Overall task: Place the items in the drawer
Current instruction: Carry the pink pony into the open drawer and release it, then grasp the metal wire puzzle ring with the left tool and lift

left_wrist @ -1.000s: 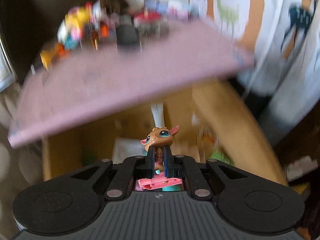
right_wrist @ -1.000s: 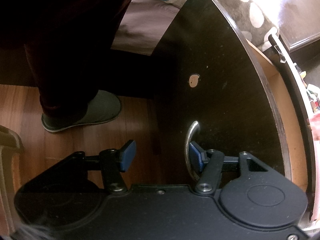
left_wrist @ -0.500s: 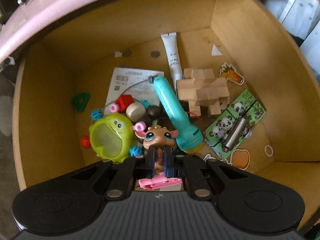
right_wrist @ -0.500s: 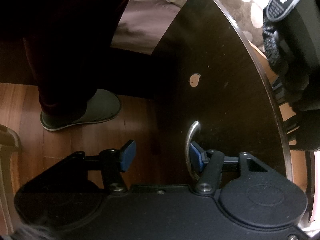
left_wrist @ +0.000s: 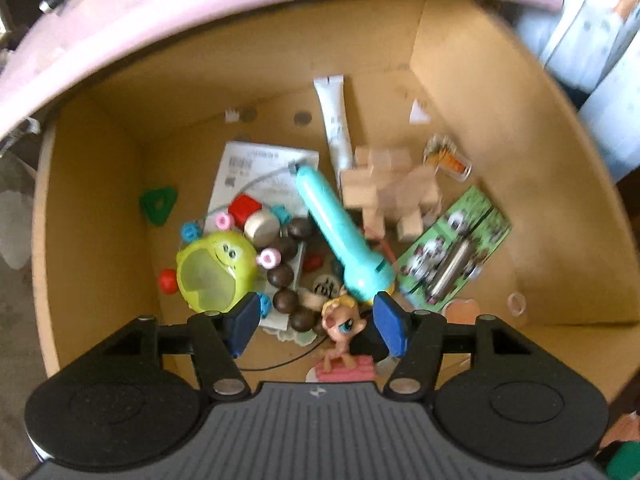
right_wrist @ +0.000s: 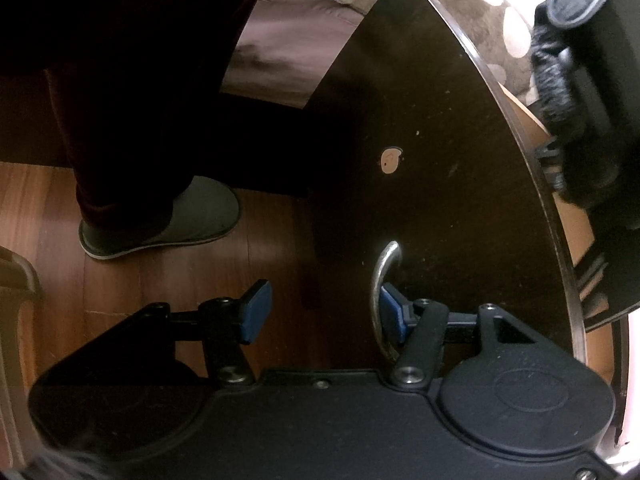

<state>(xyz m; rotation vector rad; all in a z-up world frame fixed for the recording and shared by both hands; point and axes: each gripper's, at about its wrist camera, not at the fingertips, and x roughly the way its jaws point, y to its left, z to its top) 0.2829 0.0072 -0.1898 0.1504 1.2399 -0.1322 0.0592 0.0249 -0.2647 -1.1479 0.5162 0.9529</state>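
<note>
In the left wrist view my left gripper point(left_wrist: 316, 326) is open above the open drawer point(left_wrist: 96, 208). A small tan toy animal on a pink base point(left_wrist: 342, 332) sits free between the fingers, over the drawer's front part. In the right wrist view my right gripper point(right_wrist: 320, 316) is open. Its right finger point(right_wrist: 390, 312) is hooked behind the metal handle point(right_wrist: 380, 280) of the dark drawer front point(right_wrist: 432, 152). The left finger hangs in the air over the wooden floor.
The drawer holds a teal toy torch point(left_wrist: 340, 232), a green round toy point(left_wrist: 212, 268), brown beads point(left_wrist: 286, 280), wooden blocks point(left_wrist: 388, 192), a white tube point(left_wrist: 334, 128), a receipt, panda stickers point(left_wrist: 452, 256). A pink tabletop point(left_wrist: 160, 16) overhangs the drawer. A slippered foot point(right_wrist: 168, 224) stands on the floor.
My left gripper came down from the pink tabletop into the drawer and opened, letting go of the toy animal. My right gripper has stayed hooked on the handle.
</note>
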